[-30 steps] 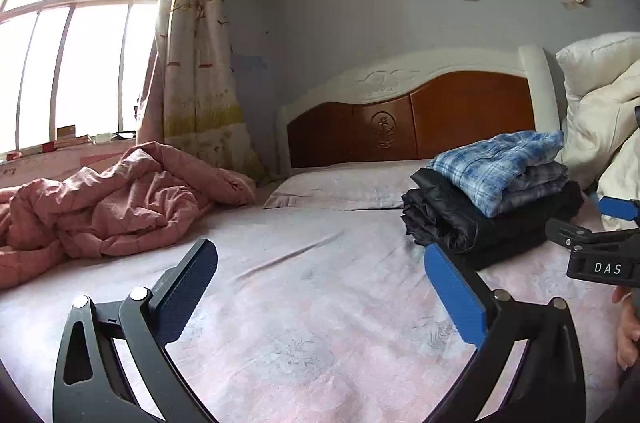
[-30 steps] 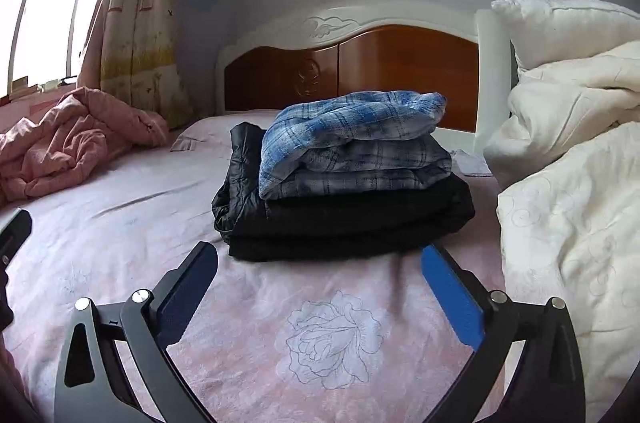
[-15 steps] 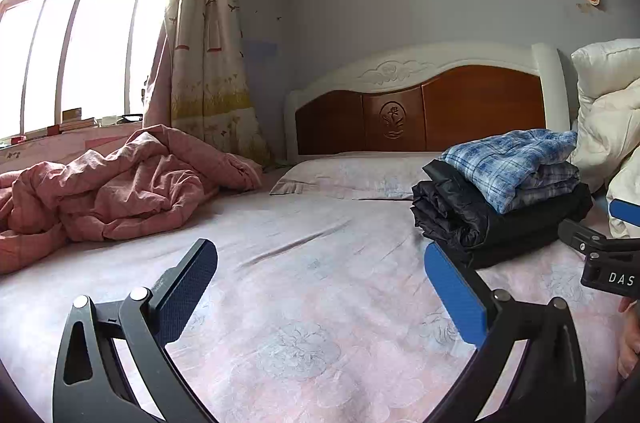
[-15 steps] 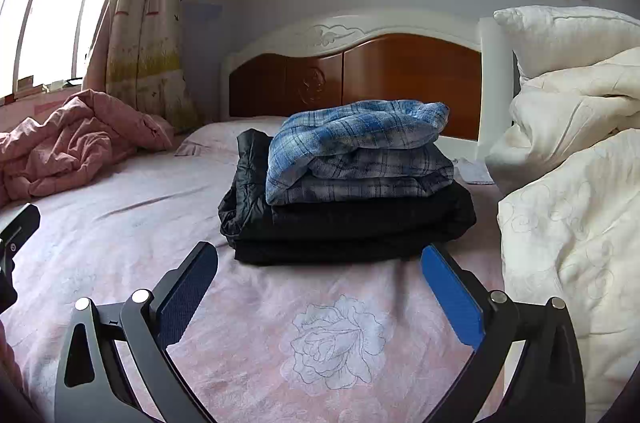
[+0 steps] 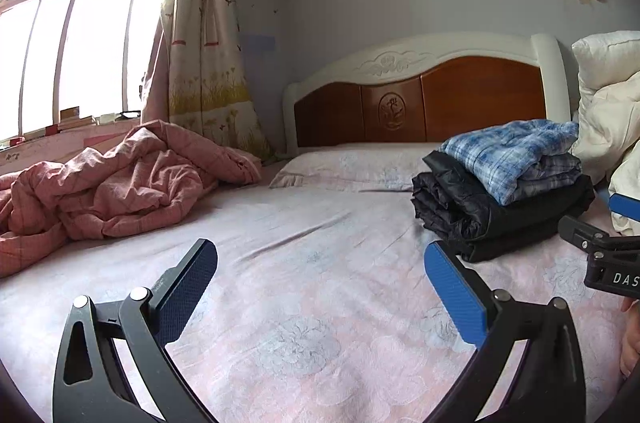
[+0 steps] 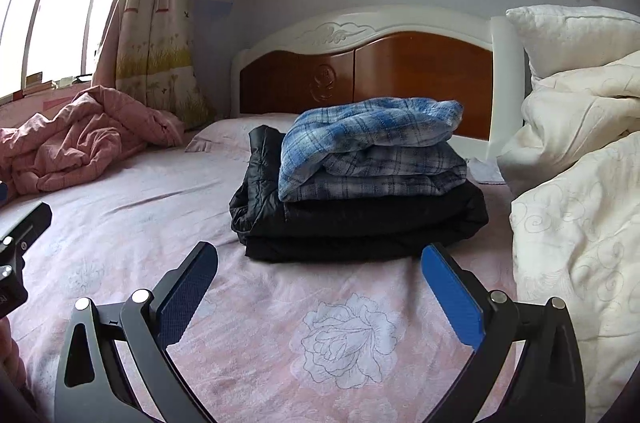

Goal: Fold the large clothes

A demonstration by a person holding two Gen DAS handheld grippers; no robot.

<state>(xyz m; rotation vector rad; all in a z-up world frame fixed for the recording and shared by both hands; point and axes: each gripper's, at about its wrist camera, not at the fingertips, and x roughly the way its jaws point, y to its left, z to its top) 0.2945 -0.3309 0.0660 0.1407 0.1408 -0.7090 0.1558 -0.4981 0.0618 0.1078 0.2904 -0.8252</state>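
Where the left wrist camera looks along the bed, the left gripper point(image 5: 320, 287) is seen with its fingers spread wide and nothing held, above the pink floral sheet point(image 5: 320, 323). A folded stack is set to the right near the headboard point(image 5: 420, 99): a blue plaid garment point(image 5: 512, 151) laid on a black jacket point(image 5: 480, 215). A crumpled pink quilt point(image 5: 112, 179) is seen at left.

From the right wrist camera, the right gripper point(image 6: 320, 283) is likewise shown wide and empty, just short of the stack, beside white bedding point(image 6: 580, 223).
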